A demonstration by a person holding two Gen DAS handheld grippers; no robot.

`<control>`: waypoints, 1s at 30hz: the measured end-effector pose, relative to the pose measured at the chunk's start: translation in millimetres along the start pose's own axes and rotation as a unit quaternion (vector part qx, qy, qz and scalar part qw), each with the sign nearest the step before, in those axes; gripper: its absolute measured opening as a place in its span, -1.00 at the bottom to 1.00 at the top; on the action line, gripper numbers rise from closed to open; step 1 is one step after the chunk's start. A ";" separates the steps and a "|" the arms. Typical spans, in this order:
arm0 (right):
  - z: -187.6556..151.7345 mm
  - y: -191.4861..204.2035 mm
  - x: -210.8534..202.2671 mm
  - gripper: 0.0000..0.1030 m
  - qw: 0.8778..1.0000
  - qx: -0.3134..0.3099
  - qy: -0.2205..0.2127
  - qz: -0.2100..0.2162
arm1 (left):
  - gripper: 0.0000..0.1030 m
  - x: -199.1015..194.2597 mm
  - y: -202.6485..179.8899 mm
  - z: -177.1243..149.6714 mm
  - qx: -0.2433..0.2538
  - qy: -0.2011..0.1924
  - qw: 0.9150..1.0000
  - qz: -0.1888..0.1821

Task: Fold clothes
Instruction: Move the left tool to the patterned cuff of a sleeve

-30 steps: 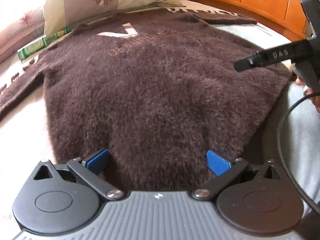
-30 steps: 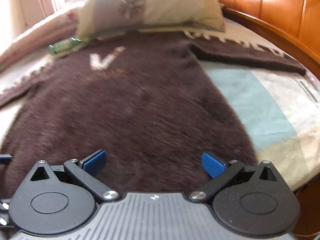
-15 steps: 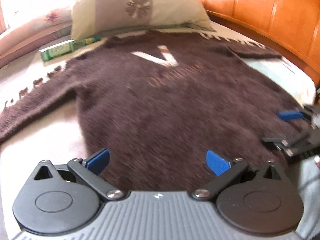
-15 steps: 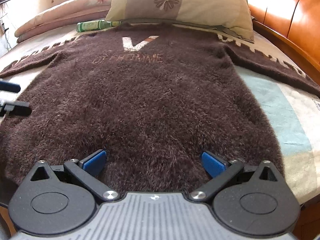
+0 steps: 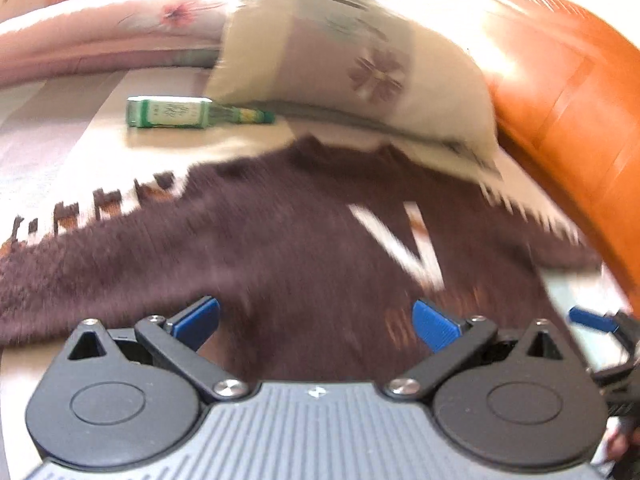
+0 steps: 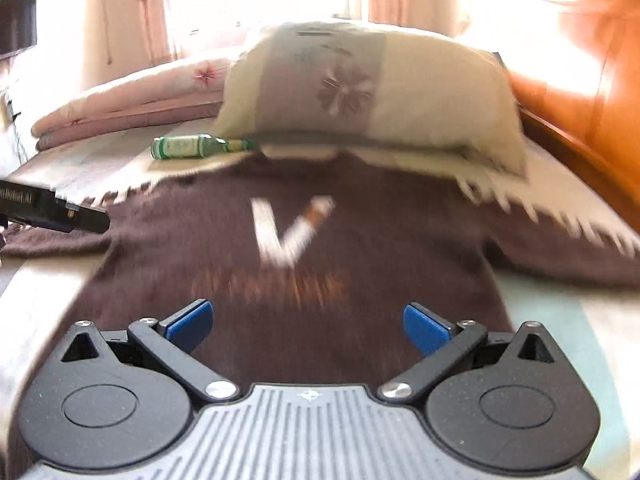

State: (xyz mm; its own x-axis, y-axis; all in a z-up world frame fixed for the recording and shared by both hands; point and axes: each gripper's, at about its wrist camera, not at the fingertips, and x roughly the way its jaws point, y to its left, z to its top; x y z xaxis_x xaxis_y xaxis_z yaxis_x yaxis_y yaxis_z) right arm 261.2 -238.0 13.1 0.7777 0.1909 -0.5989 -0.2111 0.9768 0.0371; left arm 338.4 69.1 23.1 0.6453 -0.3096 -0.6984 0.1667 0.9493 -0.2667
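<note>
Both grippers have advanced up the brown sweater (image 6: 304, 248), spread flat toward the bed's pillow edge. Left gripper (image 5: 316, 320) and right gripper (image 6: 308, 320) hold fingers wide, empty. Probably shoulders next: grip both evenly.

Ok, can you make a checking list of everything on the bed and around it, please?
Surface: bed with a pale patterned cover, blurred by motion.
Job's things: brown sweater with a white V, spread flat, sleeves out to both sides, not yet folded.
Clutter: green bottle lying on its side by the pillow; folded pink quilt behind it.
Grippers: left gripper and right gripper both over the sweater, jaws apart, holding nothing.
Cables: nothing seen.
Surroundings: orange wooden headboard on the right; bright curtained window behind.
</note>
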 end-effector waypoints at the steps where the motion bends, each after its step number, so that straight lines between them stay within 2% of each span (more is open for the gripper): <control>1: 12.8 4.5 12.1 1.00 1.000 -0.010 -0.001 0.002 | 0.99 5.8 5.1 11.6 -0.009 0.003 1.000 0.002; 4: 28.9 15.6 39.9 1.00 0.999 -0.005 -0.026 0.021 | 0.99 19.0 30.6 36.1 -0.035 0.001 0.999 0.020; 6: 19.3 12.9 50.1 1.00 0.997 0.020 -0.043 0.058 | 0.99 26.7 50.4 49.6 -0.053 -0.003 0.998 0.035; 8: -1.1 5.2 59.4 1.00 0.993 0.033 -0.026 0.107 | 0.99 33.5 71.6 62.3 -0.072 -0.008 0.996 0.050; 10: -12.8 -0.9 72.4 1.00 0.993 0.040 0.008 0.108 | 0.99 28.7 110.8 62.8 -0.110 -0.033 0.991 0.065; 11: -12.5 -1.9 76.3 1.00 0.994 0.042 0.017 0.099 | 0.99 26.8 131.0 61.5 -0.129 -0.037 0.988 0.076; 16: -9.7 -12.5 67.1 1.00 0.992 0.064 -0.009 0.108 | 0.99 -0.5 207.7 41.0 -0.202 -0.040 0.966 0.157; 19: -10.4 -17.6 70.6 1.00 0.990 0.082 -0.005 0.113 | 0.99 -30.7 236.4 26.2 -0.230 -0.053 0.955 0.178; 22: -12.1 -17.8 78.6 1.00 0.988 0.096 0.010 0.118 | 0.99 -45.9 262.1 15.6 -0.271 -0.064 0.942 0.185; 24: -12.9 -16.8 79.8 1.00 0.987 0.099 0.014 0.126 | 0.99 -44.7 275.2 6.8 -0.312 -0.075 0.932 0.169; 26: -12.9 -14.8 79.0 1.00 0.986 0.098 0.014 0.134 | 0.99 -37.7 279.7 -2.4 -0.327 -0.074 0.929 0.158; 30: -12.1 -8.8 77.1 1.00 0.987 0.083 0.018 0.133 | 0.98 -24.7 289.2 -24.2 -0.331 -0.046 0.925 0.184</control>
State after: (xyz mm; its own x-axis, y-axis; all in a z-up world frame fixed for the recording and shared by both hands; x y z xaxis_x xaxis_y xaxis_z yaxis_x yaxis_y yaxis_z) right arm 315.8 -233.0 -43.1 0.6855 0.4429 -0.5778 -0.3035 0.8952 0.3262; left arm 352.7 349.9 -52.9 0.6335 0.0618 -0.7712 -0.5491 0.7381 -0.3919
